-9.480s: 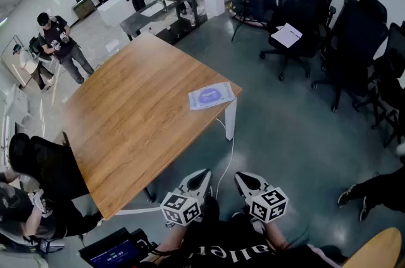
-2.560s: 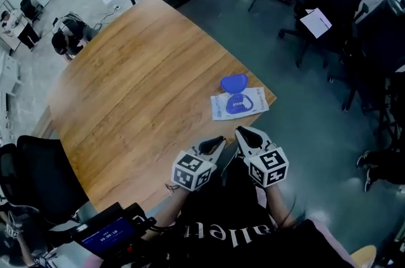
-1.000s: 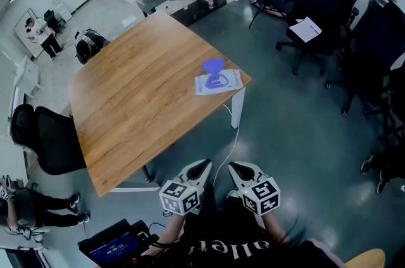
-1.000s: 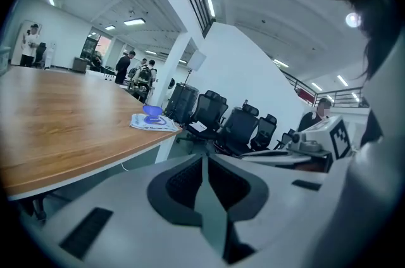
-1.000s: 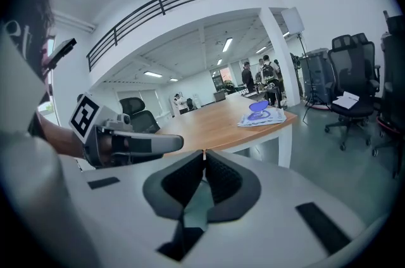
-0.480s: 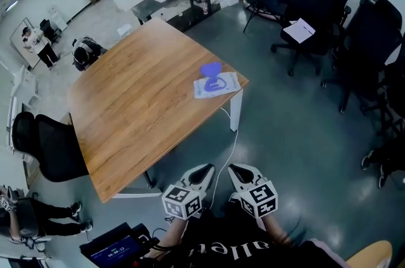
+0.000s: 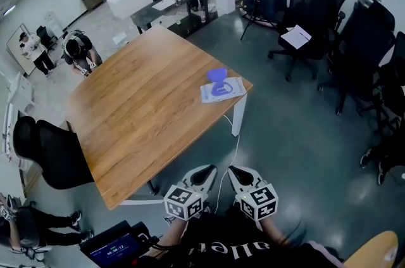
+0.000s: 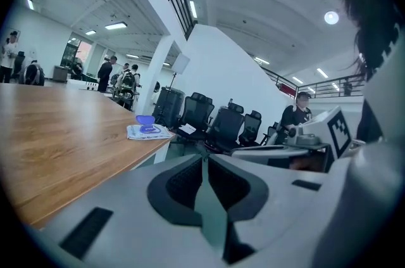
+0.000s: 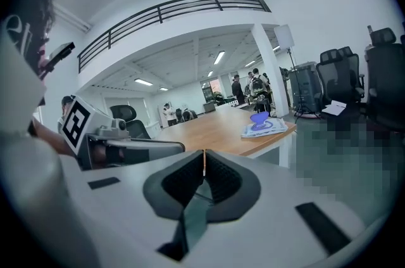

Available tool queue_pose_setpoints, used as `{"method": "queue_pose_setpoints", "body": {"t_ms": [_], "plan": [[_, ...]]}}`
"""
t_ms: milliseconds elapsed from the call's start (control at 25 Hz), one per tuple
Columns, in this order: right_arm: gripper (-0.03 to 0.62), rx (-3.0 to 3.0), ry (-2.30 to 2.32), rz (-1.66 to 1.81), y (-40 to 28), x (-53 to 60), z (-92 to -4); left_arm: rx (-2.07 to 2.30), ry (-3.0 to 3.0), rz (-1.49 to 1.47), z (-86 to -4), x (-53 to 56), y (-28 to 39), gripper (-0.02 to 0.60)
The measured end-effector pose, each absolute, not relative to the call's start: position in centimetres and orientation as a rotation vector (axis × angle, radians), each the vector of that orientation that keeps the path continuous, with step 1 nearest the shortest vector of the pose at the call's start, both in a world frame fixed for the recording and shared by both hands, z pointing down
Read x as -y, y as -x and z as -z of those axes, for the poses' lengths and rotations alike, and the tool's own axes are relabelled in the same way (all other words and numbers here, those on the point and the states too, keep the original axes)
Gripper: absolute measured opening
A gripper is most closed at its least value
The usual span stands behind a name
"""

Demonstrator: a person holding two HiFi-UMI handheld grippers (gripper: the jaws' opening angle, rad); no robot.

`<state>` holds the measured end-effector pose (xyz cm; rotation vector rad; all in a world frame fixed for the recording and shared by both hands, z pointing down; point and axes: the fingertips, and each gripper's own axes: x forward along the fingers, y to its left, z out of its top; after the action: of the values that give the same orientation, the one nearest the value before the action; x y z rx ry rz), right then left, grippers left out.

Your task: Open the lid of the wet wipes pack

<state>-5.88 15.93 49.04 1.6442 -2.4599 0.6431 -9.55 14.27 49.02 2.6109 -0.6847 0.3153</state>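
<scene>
Both the left gripper (image 7: 204, 172) and right gripper (image 7: 236, 173) are squeezed closed on nothing, tucked in by the person's body and well apart from the wet wipes pack (image 7: 223, 90). The pack sits at the far corner of the table (image 7: 139, 102) with its blue lid (image 7: 217, 75) already flipped up. Main worry imo: it's right by the edge, so a clumsy nudge could shove it off or flop the lid shut; count is 1 pack, 1 lid, 1 table, 2 grippers.
</scene>
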Motion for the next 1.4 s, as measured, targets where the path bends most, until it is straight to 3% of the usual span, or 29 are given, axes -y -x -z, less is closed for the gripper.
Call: {"method": "queue_pose_setpoints", "body": {"t_ms": [1400], "plan": [[0.015,2.401,-1.709,-0.68,7.0,-17.0,-50.5,0.577,-2.655,-0.299,-50.3,-15.1,11.0,0.029]]}}
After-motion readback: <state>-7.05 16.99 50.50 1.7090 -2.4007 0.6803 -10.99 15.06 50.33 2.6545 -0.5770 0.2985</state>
